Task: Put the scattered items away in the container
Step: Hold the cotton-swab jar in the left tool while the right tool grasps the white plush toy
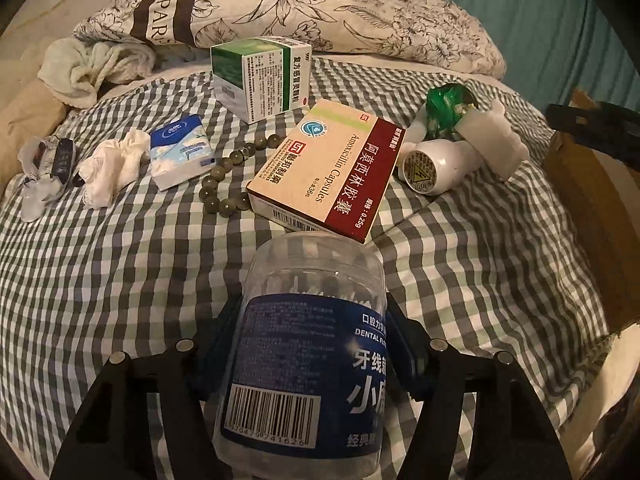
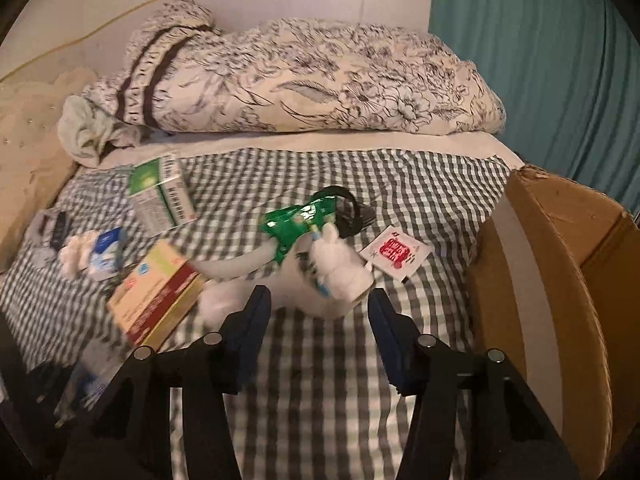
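My left gripper [image 1: 316,332] is shut on a clear dental floss jar [image 1: 308,344] with a blue label, held above the checked bedspread. Beyond it lie an Amoxicillin box [image 1: 324,172], a green-and-white medicine box [image 1: 260,76], a bead bracelet [image 1: 236,172], a tissue pack [image 1: 180,152], a crumpled tissue [image 1: 116,168], a white bottle [image 1: 432,164] and a green wrapper [image 1: 444,108]. My right gripper [image 2: 320,312] is open and empty, just short of a white rabbit-shaped item [image 2: 344,268] and the green wrapper [image 2: 296,224]. A cardboard box [image 2: 560,280] stands at the right.
A floral pillow [image 2: 300,80] lies at the bed's head with a rumpled cloth [image 1: 88,68] to its left. A red-and-white sachet [image 2: 396,254] lies near the cardboard box. A clear wrapper with dark items [image 1: 44,172] sits at far left. A teal curtain [image 2: 540,60] hangs at the right.
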Action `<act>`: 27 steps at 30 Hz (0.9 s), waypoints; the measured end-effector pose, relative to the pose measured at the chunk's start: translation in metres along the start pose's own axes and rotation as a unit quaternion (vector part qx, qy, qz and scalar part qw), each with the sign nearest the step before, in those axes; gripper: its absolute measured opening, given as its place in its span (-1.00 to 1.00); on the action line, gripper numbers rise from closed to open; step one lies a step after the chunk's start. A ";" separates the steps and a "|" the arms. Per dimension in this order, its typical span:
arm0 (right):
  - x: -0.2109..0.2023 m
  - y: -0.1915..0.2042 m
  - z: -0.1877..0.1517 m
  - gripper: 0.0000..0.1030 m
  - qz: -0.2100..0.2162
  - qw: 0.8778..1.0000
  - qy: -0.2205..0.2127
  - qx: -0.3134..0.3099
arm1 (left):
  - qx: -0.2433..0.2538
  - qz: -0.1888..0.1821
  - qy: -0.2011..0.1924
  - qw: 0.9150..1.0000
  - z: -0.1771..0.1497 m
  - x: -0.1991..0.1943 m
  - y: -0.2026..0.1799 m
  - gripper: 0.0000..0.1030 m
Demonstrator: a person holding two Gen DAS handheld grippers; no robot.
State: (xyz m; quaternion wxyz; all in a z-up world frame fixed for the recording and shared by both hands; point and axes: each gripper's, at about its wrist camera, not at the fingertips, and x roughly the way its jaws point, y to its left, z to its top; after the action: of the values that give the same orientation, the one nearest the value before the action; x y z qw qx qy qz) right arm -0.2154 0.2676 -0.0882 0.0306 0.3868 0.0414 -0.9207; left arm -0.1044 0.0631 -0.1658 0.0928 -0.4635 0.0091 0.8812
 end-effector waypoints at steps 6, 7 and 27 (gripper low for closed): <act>0.045 -0.009 0.022 -0.04 0.005 0.999 0.031 -0.017 | -0.002 -0.010 -0.003 1.000 -0.002 0.002 0.001 0.28; 0.051 -0.010 0.024 -0.04 0.006 0.999 0.037 -0.019 | 0.000 -0.011 0.000 1.000 -0.002 0.005 0.000 0.26; 0.069 -0.006 0.022 -0.29 0.018 0.998 0.047 -0.029 | -0.033 0.028 -0.012 0.999 -0.004 -0.004 0.005 0.20</act>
State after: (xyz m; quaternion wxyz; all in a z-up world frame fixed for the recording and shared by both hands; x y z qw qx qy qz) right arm -0.2799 0.2702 -0.1212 0.0567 0.4293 0.0621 -0.8993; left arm -0.0997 0.0568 -0.1647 0.0523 -0.4556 -0.0081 0.8886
